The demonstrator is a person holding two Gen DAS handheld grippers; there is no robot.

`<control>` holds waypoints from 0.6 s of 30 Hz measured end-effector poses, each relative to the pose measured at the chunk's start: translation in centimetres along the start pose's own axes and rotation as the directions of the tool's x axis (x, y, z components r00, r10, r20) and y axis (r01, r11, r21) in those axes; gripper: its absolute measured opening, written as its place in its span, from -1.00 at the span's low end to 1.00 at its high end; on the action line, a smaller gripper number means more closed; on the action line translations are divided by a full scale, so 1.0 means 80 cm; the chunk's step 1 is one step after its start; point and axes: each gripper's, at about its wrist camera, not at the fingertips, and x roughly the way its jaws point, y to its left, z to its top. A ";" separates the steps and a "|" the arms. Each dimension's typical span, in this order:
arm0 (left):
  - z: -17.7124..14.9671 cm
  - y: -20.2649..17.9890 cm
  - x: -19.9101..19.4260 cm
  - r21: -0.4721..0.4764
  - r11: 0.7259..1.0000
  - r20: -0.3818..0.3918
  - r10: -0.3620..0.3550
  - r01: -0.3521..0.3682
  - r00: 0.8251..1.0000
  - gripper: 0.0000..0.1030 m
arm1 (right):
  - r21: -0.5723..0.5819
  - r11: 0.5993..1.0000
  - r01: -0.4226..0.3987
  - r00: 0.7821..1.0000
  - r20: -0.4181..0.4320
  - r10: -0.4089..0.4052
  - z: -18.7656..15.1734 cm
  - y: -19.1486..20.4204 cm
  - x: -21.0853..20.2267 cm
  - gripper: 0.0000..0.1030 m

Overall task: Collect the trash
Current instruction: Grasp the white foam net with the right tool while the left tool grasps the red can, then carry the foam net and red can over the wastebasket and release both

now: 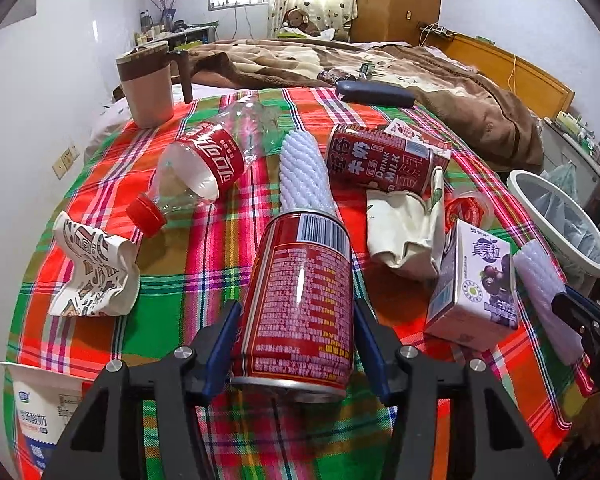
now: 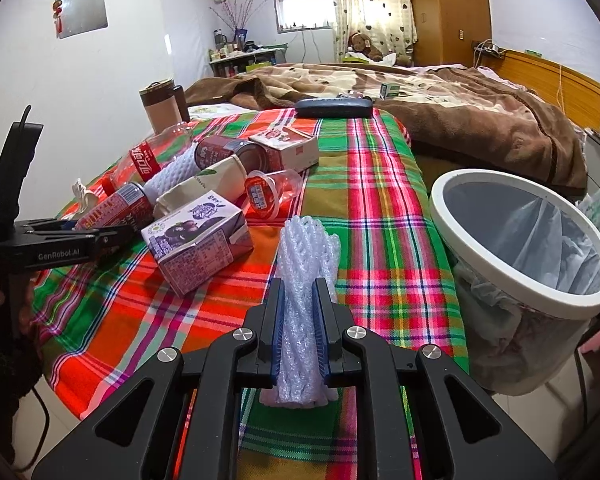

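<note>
Left gripper is clamped round a red can on the plaid cloth: stiff, slick, probably light. Right gripper pinches a squishy foam net mid-length, bin just beside.

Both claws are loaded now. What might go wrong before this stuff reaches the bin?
1. The red can sits between the left claw near its base, so it may tip out.
2. The foam net in the right claw is soft and could slip.
3. The bin stands off the table's edge; a short drop misses.
</note>
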 end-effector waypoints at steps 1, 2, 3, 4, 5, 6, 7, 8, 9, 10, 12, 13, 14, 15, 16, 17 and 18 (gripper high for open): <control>0.000 0.000 -0.002 -0.003 1.000 0.006 -0.001 0.002 1.000 0.07 | 0.001 1.000 -0.002 1.000 0.001 0.002 0.000 0.000 0.000 -0.72; 0.000 0.000 -0.006 -0.007 1.000 0.011 -0.003 0.003 1.000 0.07 | 0.002 1.000 -0.004 1.000 0.002 0.004 0.001 -0.001 -0.001 -0.72; 0.000 -0.001 -0.012 -0.013 1.000 0.025 -0.002 0.003 1.000 0.06 | 0.002 1.000 -0.005 1.000 0.005 0.005 0.002 -0.002 -0.001 -0.73; 0.000 -0.001 -0.016 -0.015 1.000 0.033 -0.002 0.003 0.999 0.06 | 0.003 1.000 -0.007 1.000 0.009 0.007 0.003 -0.003 -0.002 -0.73; 0.001 -0.001 -0.021 -0.018 1.000 0.046 -0.005 0.006 0.999 0.05 | 0.005 1.000 -0.009 1.000 0.012 0.008 0.004 -0.004 -0.003 -0.73; 0.001 -0.002 -0.026 -0.024 1.000 0.055 -0.007 0.008 0.998 0.04 | 0.009 1.000 -0.011 1.000 0.015 0.011 0.005 -0.005 -0.003 -0.73; 0.002 -0.002 -0.032 -0.032 0.999 0.069 -0.008 0.010 0.998 0.03 | 0.013 1.000 -0.014 1.000 0.018 0.014 0.006 -0.006 -0.004 -0.74; 0.003 -0.003 -0.035 -0.034 0.999 0.074 -0.010 0.013 0.997 0.02 | 0.018 1.000 -0.021 1.000 0.021 0.020 0.008 -0.007 -0.004 -0.74; 0.003 -0.005 -0.040 -0.037 0.999 0.082 -0.011 0.014 0.997 0.02 | 0.023 0.999 -0.028 0.999 0.025 0.028 0.010 -0.008 -0.005 -0.74; 0.004 -0.006 -0.043 -0.039 0.999 0.087 -0.010 0.014 0.996 0.02 | 0.025 0.999 -0.033 0.999 0.029 0.032 0.011 -0.009 -0.005 -0.74; 0.006 -0.011 -0.052 -0.034 0.999 0.101 -0.013 0.016 0.995 0.02 | 0.027 0.999 -0.039 0.999 0.037 0.038 0.013 -0.009 -0.009 -0.74; 0.007 -0.013 -0.055 -0.031 0.999 0.107 -0.012 0.016 0.994 0.02 | 0.030 0.999 -0.045 0.998 0.041 0.043 0.015 -0.011 -0.010 -0.74; 0.009 -0.016 -0.059 -0.026 1.000 0.115 -0.011 0.014 0.993 0.02 | 0.036 0.998 -0.050 0.998 0.046 0.048 0.017 -0.012 -0.012 -0.74; 0.011 -0.019 -0.062 -0.025 1.000 0.126 -0.006 0.009 0.992 0.02 | 0.039 0.998 -0.049 0.998 0.051 0.047 0.019 -0.014 -0.013 -0.74; 0.013 -0.020 -0.063 -0.026 1.000 0.132 -0.007 0.010 0.991 0.02 | 0.041 0.998 -0.050 0.997 0.056 0.047 0.020 -0.015 -0.014 -0.74; 0.015 -0.022 -0.064 -0.030 0.999 0.133 -0.013 0.017 0.991 0.02 | 0.042 0.998 -0.050 0.997 0.061 0.048 0.021 -0.017 -0.015 -0.74; 0.016 -0.024 -0.066 -0.032 0.999 0.137 -0.014 0.018 0.990 0.02 | 0.041 0.998 -0.049 0.997 0.066 0.046 0.022 -0.017 -0.017 -0.74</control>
